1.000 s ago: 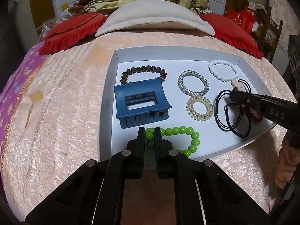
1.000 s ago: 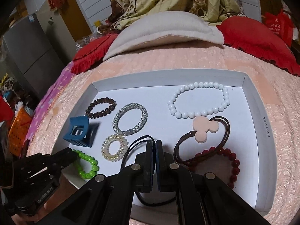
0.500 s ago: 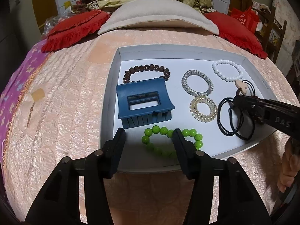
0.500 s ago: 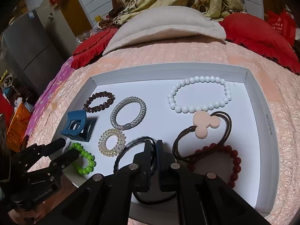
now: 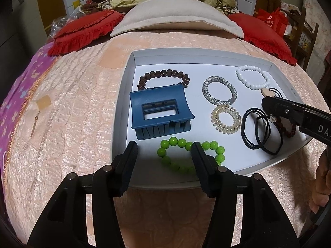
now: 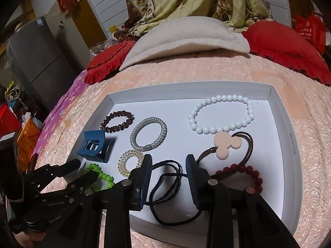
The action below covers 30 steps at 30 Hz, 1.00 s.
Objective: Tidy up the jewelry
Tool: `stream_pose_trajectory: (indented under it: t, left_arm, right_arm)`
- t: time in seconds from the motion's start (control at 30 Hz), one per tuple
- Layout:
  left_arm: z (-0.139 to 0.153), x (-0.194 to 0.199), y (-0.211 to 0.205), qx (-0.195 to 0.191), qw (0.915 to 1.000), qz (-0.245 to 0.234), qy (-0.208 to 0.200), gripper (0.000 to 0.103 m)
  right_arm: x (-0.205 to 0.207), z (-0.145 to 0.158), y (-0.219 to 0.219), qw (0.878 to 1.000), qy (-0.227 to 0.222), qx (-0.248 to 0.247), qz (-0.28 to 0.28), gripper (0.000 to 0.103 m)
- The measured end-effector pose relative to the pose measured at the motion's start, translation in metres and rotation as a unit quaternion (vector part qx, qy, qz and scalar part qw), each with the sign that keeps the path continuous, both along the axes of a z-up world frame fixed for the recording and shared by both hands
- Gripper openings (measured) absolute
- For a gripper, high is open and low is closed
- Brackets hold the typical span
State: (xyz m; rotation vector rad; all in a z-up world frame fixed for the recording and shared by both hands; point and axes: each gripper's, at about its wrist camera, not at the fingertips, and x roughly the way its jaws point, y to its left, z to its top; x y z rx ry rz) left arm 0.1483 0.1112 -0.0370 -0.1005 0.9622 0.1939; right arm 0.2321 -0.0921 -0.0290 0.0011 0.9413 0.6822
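Both grippers just opened, nothing gripped. Left gripper [image 5: 164, 150] fingers parted about halfway, straddling the green bead bracelet [image 5: 190, 157] lying in the tray [image 5: 206, 52]. Right gripper [image 6: 168, 163] fingers parted less, black hair ties [image 6: 167, 186] lying loose between them. Looks like release after placing.

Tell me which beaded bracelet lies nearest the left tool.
The green bead bracelet: it lies at the tray's near edge, right at the left tool. The brown, white and dark red ones lie farther off.
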Motion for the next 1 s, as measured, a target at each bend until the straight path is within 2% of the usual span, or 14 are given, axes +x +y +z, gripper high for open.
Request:
stream_pose_trajectory:
  t: [0.17,0.33,0.43,0.57,0.67,0.77,0.87,0.9,0.97,1.0]
  left_arm:
    - [0.000,-0.001,0.000,-0.002,1.0000,-0.002,0.003,0.055]
    - [0.001,0.000,0.000,-0.005,1.0000,0.000,0.006,0.055]
    - [0.005,-0.004,0.002,-0.031,0.9995,-0.007,-0.004,0.065]
    - [0.021,-0.021,0.004,-0.051,0.9975,-0.006,-0.048,0.080]
    - [0.033,-0.034,0.005,-0.049,0.9969,0.005,-0.062,0.081]
    - [0.049,-0.055,0.001,-0.020,0.9969,0.014,-0.074,0.081]
    - [0.071,-0.082,-0.011,0.034,0.9933,0.025,-0.107,0.081]
    - [0.081,-0.095,-0.018,0.055,0.9909,0.029,-0.119,0.081]
    - [0.091,-0.109,-0.025,0.069,0.9885,0.027,-0.132,0.081]
    - [0.096,-0.118,-0.029,0.070,0.9879,0.024,-0.136,0.081]
  right_arm:
    - [-0.002,0.001,0.000,1.000,-0.004,-0.027,-0.009,0.032]
    - [-0.006,0.010,-0.019,0.998,-0.027,-0.053,-0.032,0.032]
    - [-0.007,0.008,-0.039,0.997,-0.018,-0.065,-0.045,0.032]
    - [-0.006,-0.001,-0.070,0.996,0.012,-0.073,-0.057,0.032]
    - [-0.006,-0.006,-0.085,0.994,0.020,-0.086,-0.069,0.032]
    - [-0.010,0.000,-0.093,0.995,0.021,-0.073,-0.071,0.032]
    - [-0.029,0.018,-0.094,0.996,0.005,-0.053,-0.070,0.033]
    - [-0.042,0.028,-0.094,0.997,-0.005,-0.037,-0.064,0.039]
    - [-0.063,0.042,-0.093,0.998,-0.030,-0.017,-0.062,0.055]
    - [-0.075,0.048,-0.094,0.997,-0.043,-0.008,-0.062,0.069]
